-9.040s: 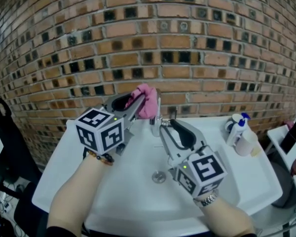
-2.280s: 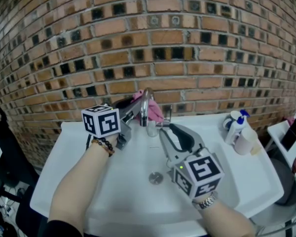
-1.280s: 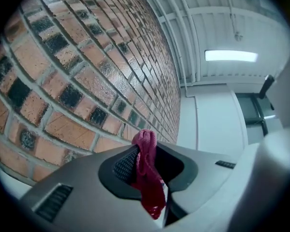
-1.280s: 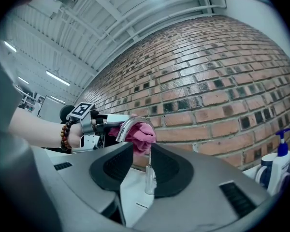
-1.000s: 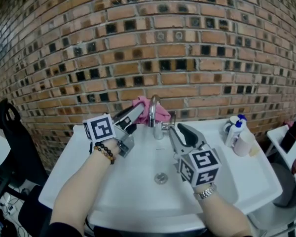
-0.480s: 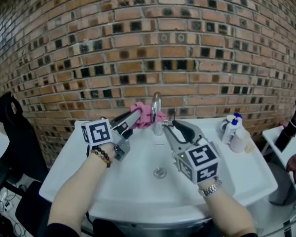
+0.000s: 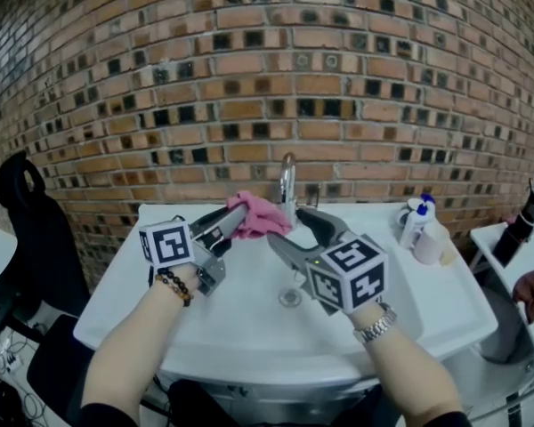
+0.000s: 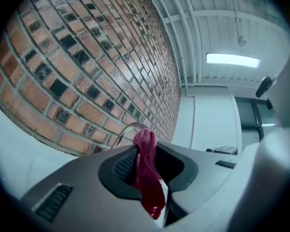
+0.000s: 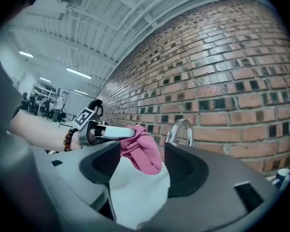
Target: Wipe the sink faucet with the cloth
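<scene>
Pink cloth (image 7: 262, 218), soft and limp, hangs bunched beside the faucet (image 7: 287, 178), clamped in the left gripper (image 7: 238, 213); right gripper (image 7: 287, 228) has just been opening, jaws apart, cloth ahead ungripped; likely best held mid-bunch.

The pink cloth (image 7: 260, 217) is bunched into a crumpled wad. One end is pinched between the jaws of the left gripper (image 7: 235, 218), and the rest hangs just beside the foot of the faucet (image 7: 288, 181), on its left in the head view. The faucet is a slim chrome gooseneck standing upright at the back rim of the white sink (image 7: 249, 314).
</scene>
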A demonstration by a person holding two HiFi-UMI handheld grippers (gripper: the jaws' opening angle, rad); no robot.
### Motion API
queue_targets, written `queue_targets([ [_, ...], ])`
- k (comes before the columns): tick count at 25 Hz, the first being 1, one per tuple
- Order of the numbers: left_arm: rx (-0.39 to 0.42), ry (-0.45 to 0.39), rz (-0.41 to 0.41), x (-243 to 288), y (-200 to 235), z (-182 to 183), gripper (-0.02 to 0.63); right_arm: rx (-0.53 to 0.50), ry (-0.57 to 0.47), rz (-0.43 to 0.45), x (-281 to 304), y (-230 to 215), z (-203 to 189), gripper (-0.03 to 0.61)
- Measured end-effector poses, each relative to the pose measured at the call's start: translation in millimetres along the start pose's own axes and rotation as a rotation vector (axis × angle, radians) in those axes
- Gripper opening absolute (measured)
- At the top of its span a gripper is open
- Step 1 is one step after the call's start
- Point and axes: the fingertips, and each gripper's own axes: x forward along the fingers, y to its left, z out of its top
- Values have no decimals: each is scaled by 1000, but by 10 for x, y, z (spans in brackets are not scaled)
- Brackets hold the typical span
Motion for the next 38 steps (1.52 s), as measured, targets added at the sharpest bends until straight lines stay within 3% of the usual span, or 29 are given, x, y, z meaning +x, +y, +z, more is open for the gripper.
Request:
queue_targets([
  [4,7,2,-50,-95,-161,-53,78,62,52,68,81,149,-69,350],
  [13,102,31,-141,-131,-596,-184,80,204,100,211,121,412,-97,350],
  [17,91,43,-160,-125,-651,-228,83,210,90,228,101,428,-85,350],
  [21,47,56,-219,-111,-750,-230,97,157,101,213,89,418,-136,340],
  [27,87,118,-249,-36,-883,-319,121,96,99,168,97,366,-139,257],
  [32,198,119,-170,-45,-814,-274,144,7,63,102,43,293,-96,133],
  [38,323,41,-68,-74,-774,-42,155,-71,-15,8,-55,80,185,118],
])
